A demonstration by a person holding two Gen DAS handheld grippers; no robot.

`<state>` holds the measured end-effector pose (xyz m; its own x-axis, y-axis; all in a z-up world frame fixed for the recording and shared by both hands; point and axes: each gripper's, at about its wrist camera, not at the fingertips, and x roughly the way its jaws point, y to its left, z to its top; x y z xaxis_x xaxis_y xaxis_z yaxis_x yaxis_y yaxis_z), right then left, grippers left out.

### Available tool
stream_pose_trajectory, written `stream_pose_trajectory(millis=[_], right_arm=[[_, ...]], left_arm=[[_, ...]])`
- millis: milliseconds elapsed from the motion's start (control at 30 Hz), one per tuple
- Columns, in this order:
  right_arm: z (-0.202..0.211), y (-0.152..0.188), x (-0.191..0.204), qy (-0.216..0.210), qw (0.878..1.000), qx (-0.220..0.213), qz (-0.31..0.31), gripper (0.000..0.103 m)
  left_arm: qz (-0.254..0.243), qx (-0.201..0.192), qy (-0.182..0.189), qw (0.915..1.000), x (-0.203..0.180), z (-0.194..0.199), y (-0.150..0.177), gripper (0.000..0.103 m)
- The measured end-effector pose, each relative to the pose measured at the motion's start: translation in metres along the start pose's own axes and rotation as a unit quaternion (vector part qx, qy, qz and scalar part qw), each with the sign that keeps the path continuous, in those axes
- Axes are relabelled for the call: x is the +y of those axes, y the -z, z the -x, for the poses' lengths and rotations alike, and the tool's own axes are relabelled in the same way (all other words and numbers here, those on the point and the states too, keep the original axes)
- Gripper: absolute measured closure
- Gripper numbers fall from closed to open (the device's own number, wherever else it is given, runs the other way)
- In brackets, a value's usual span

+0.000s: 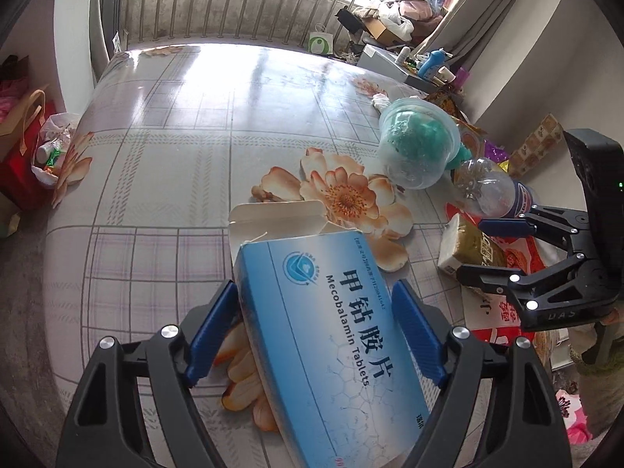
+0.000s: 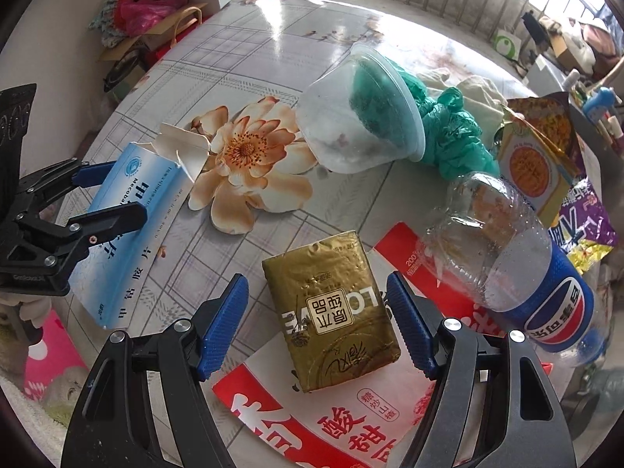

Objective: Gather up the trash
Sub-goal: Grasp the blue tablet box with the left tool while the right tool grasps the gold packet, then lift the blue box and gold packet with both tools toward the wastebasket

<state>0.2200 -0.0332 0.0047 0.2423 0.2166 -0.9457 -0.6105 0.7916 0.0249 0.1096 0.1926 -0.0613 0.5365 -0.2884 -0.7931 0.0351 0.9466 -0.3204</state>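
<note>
Left tongs (image 1: 316,319) straddle a blue tablet box (image 1: 331,347) on the floral tabletop (image 1: 175,124), pads not visibly pressing it. Right tongs (image 2: 318,323) hang open around a gold tissue pack (image 2: 331,312).

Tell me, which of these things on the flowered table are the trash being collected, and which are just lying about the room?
Trash to collect: blue tablet box, gold tissue pack, clear plastic cup, empty cola bottle, green plastic bag, red wrapper.

Just lying about: red bag on the floor, white paper bag by the railing.

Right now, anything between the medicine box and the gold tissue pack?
Nothing: bare floral tablecloth separates medicine box and gold tissue pack, per right wrist view.
</note>
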Motion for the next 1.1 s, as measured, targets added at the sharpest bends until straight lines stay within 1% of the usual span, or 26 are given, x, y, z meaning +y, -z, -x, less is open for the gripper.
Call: stream_pose_trajectory(millis=[133, 200, 233, 267, 300, 433, 500, 567, 600, 633, 700, 733, 767, 833, 933, 1100], right_arm=[[-0.010, 0.000, 0.003, 0.007, 1.000, 0.008, 0.003, 0.033], [-0.013, 0.002, 0.005, 0.017, 1.000, 0.010, 0.007, 0.034], [-0.014, 0.002, 0.006, 0.020, 1.000, 0.010, 0.008, 0.037], [-0.012, 0.002, 0.005, 0.023, 1.000, 0.008, 0.008, 0.042], [-0.011, 0.002, 0.005, 0.023, 1.000, 0.007, 0.006, 0.042], [-0.004, 0.003, 0.004, -0.017, 1.000, 0.003, -0.007, 0.043], [-0.001, 0.005, 0.003, -0.051, 0.998, 0.006, -0.028, 0.043], [0.001, 0.005, -0.002, -0.089, 0.994, 0.007, -0.058, 0.043], [0.001, 0.007, -0.004, -0.101, 0.992, 0.008, -0.073, 0.043], [0.002, 0.007, -0.006, -0.103, 0.991, 0.008, -0.083, 0.043], [0.003, 0.010, -0.001, -0.093, 0.992, 0.002, -0.079, 0.041], [0.003, 0.012, 0.002, -0.087, 0.994, 0.001, -0.071, 0.039], [0.004, 0.013, 0.008, -0.078, 0.995, 0.001, -0.062, 0.035], [0.004, 0.015, 0.014, -0.065, 0.997, 0.000, -0.039, 0.033], [0.003, 0.017, 0.017, -0.046, 0.999, 0.002, -0.013, 0.032], [-0.006, 0.017, 0.015, -0.045, 0.999, 0.009, -0.014, 0.033]], left_arm=[[-0.004, 0.003, 0.004, 1.0000, -0.002, 0.006, 0.011, 0.023], [-0.007, 0.006, 0.002, 1.0000, -0.007, 0.008, 0.015, 0.021], [-0.007, 0.008, 0.001, 0.9999, -0.007, 0.008, 0.017, 0.021], [-0.007, 0.010, -0.002, 0.9999, -0.008, 0.008, 0.018, 0.021], [-0.007, 0.012, -0.005, 0.9999, -0.009, 0.009, 0.020, 0.021], [-0.010, 0.010, -0.011, 0.9998, -0.009, 0.011, 0.023, 0.021], [-0.009, 0.011, -0.012, 0.9998, -0.009, 0.011, 0.022, 0.021], [-0.008, 0.012, -0.013, 0.9998, -0.010, 0.011, 0.020, 0.021], [-0.008, 0.012, -0.013, 0.9998, -0.010, 0.011, 0.020, 0.021], [-0.008, 0.013, -0.015, 0.9998, -0.012, 0.009, 0.018, 0.021], [-0.007, 0.017, -0.018, 0.9997, -0.013, 0.007, 0.018, 0.021], [-0.007, 0.019, -0.018, 0.9996, -0.013, 0.007, 0.018, 0.021], [-0.006, 0.020, -0.019, 0.9996, -0.013, 0.006, 0.017, 0.021], [-0.006, 0.021, -0.022, 0.9995, -0.014, 0.005, 0.017, 0.021], [-0.006, 0.024, -0.026, 0.9994, -0.015, 0.003, 0.016, 0.020], [-0.009, 0.022, -0.036, 0.9991, -0.017, 0.001, 0.017, 0.020]])
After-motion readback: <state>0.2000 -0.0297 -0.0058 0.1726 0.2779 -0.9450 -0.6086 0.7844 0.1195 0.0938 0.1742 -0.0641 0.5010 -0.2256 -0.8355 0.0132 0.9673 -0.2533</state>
